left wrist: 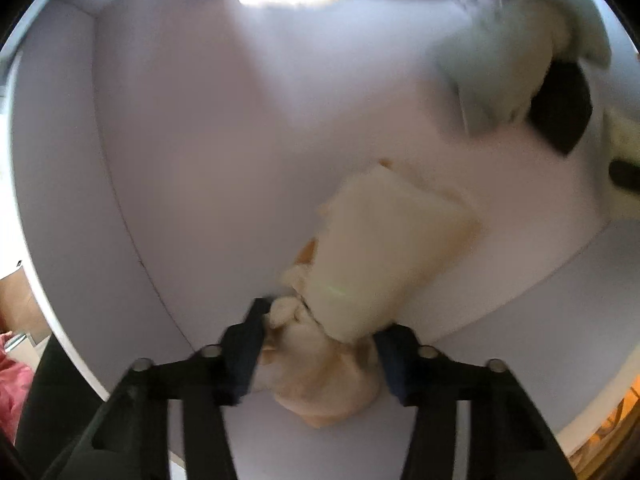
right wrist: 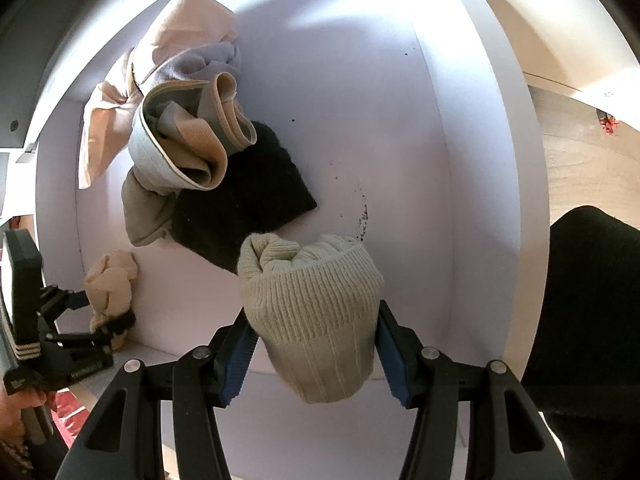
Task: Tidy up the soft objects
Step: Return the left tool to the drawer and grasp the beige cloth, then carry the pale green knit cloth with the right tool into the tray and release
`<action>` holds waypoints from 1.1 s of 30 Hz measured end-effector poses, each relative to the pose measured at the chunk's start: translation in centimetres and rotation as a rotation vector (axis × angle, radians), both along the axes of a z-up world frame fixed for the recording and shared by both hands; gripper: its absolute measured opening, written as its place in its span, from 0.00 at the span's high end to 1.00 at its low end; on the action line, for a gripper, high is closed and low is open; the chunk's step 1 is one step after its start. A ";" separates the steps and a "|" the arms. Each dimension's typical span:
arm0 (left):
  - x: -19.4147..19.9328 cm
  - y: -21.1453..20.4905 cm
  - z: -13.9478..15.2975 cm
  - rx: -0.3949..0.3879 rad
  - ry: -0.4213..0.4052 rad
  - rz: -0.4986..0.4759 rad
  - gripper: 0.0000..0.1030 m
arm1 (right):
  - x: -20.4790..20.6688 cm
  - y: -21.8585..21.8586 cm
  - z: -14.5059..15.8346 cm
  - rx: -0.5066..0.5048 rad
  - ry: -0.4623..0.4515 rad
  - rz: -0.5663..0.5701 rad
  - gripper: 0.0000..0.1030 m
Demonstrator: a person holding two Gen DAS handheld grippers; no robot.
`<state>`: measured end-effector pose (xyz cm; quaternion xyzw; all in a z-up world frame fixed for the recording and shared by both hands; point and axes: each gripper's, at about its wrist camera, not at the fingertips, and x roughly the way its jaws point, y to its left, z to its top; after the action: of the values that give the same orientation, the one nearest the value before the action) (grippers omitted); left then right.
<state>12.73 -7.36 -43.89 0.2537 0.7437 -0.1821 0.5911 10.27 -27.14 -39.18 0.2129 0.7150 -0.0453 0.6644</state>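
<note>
Right gripper (right wrist: pixel 314 348): black two-finger tool with blue ribbed pads, jaws partly closed and pressing both sides of a cream ribbed knit bundle (right wrist: pixel 316 312), which hangs over the near part of a white drawer (right wrist: pixel 400 120).

Left gripper (left wrist: pixel 320 354): same make, jaws partly closed on a small beige knotted stocking ball (left wrist: pixel 320 372) at the near left corner of the drawer; this view is blurred. A pale cream folded cloth (left wrist: pixel 384 252) lies just beyond the ball, touching it.

Far left of drawer: crumpled pink-beige fabric (right wrist: pixel 160 60), grey fleece piece (right wrist: pixel 200 64), and a rolled grey-and-tan elastic band (right wrist: pixel 192 132), heaped together.

Centre: black knit item (right wrist: pixel 248 196), partly under the heap and just behind the cream bundle.

Right of drawer: person's dark sleeve (right wrist: pixel 592 300).
</note>
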 end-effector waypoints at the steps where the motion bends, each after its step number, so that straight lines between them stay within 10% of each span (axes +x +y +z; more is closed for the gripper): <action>1: 0.1 0.0 0.3 -0.007 -0.021 0.011 0.53 | -0.1 -0.1 0.1 0.002 0.000 -0.004 0.45; 12: 1.5 -0.7 1.0 -0.060 -0.067 0.086 0.50 | -1.1 -2.4 5.1 0.086 -0.111 -0.127 0.45; 16: 1.9 0.3 1.1 -0.080 -0.063 0.122 0.26 | -1.6 -3.2 8.2 0.107 -0.172 -0.155 0.45; 22: 1.8 -0.1 2.8 -0.116 -0.075 0.137 0.17 | -2.1 -3.6 11.2 0.106 -0.227 -0.172 0.45; 33: -0.2 1.6 2.0 -0.047 -0.042 0.135 0.26 | -3.5 -4.7 16.3 0.114 -0.305 -0.192 0.45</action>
<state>12.57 -5.74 -41.93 0.1925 0.7422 -0.1539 0.6232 6.81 -31.80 -22.89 0.3221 0.5837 -0.0351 0.7445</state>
